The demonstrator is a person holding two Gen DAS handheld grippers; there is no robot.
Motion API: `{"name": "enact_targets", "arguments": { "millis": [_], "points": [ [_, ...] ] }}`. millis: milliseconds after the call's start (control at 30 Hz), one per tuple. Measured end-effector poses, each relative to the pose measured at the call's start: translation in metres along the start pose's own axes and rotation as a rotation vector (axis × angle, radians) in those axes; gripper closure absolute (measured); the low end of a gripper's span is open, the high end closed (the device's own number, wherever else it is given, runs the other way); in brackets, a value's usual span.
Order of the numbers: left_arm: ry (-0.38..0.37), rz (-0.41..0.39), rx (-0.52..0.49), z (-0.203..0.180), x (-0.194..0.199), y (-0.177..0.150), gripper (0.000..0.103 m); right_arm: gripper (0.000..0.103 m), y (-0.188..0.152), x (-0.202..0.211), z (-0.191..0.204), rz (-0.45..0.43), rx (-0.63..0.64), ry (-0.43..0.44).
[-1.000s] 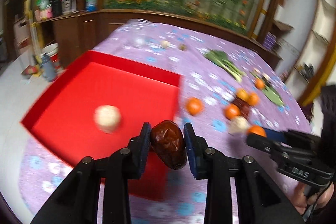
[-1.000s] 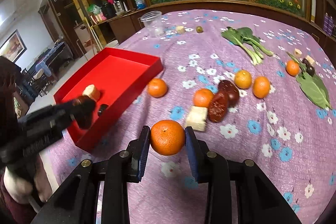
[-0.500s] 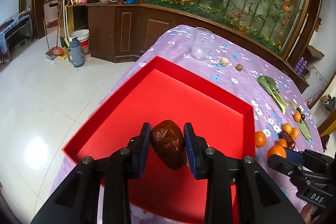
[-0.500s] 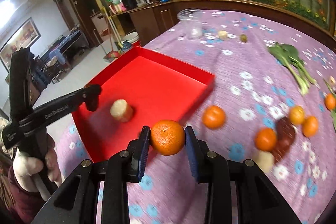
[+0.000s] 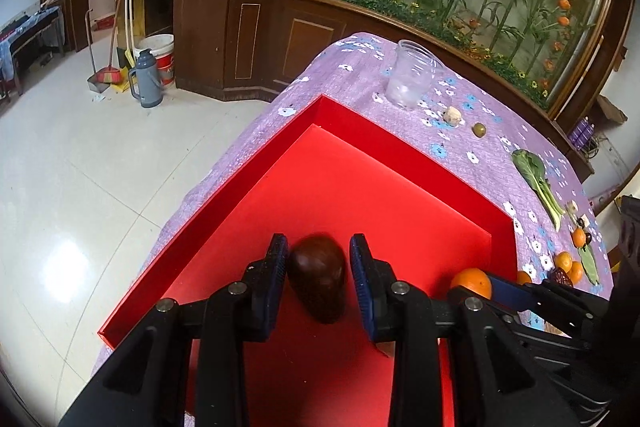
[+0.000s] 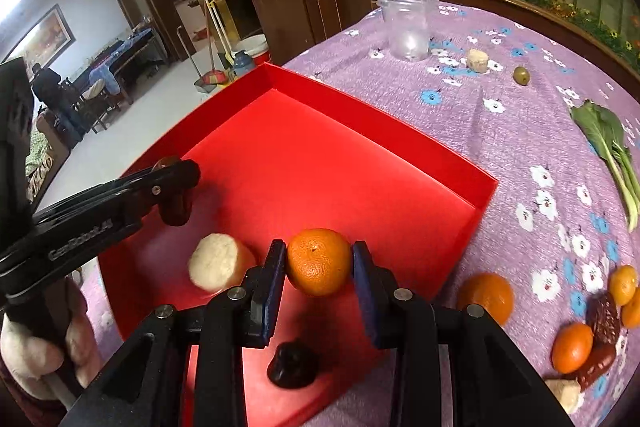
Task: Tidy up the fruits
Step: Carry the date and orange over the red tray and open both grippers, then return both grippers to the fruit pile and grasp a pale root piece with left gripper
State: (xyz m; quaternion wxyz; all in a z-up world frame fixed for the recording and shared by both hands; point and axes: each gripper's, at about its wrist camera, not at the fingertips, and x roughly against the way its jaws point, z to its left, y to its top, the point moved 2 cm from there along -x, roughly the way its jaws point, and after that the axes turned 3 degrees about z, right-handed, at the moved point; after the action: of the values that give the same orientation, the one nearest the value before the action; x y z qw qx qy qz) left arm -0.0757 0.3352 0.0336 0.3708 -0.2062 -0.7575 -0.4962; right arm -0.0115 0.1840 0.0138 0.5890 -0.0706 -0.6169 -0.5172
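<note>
Both grippers are over the red tray (image 6: 400,143): the left gripper (image 5: 319,269) is clamped on a dark brown date (image 5: 318,277), the right gripper (image 6: 320,263) on a mandarin (image 6: 319,261). At its nine o'clock sits a pale chunk (image 6: 218,263).

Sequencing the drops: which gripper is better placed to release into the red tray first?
Either, slightly left: left gripper holds its dark fruit over bare tray floor; right gripper's orange hangs near the front wall.

Black tongs (image 6: 319,263) with blue ribbed pads (image 6: 275,267), silver screws, white lettering; a light fuzzy glove (image 6: 36,343)
</note>
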Motion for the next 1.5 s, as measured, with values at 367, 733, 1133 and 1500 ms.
{"name": "enact_targets", "arguments": {
  "millis": [367,733,1133,1500],
  "points": [
    [-0.022,-0.026,0.044,-0.005,0.028,-0.005,0.043,0.055,-0.002,0.015,-0.004,-0.045,-0.034,0.015],
    [-0.059,-0.036,0.047,-0.025,0.063,-0.024,0.035,0.049,-0.036,0.074,-0.045,-0.120,-0.115,0.007],
    [-0.093,0.007,-0.062,-0.090,0.061,-0.047,0.035,0.049,-0.129,0.130,-0.181,-0.113,-0.402,-0.114],
    [-0.169,0.111,-0.277,-0.184,0.032,-0.087,0.035,0.049,-0.153,0.143,-0.213,-0.142,-0.466,-0.087]
  ]
}}
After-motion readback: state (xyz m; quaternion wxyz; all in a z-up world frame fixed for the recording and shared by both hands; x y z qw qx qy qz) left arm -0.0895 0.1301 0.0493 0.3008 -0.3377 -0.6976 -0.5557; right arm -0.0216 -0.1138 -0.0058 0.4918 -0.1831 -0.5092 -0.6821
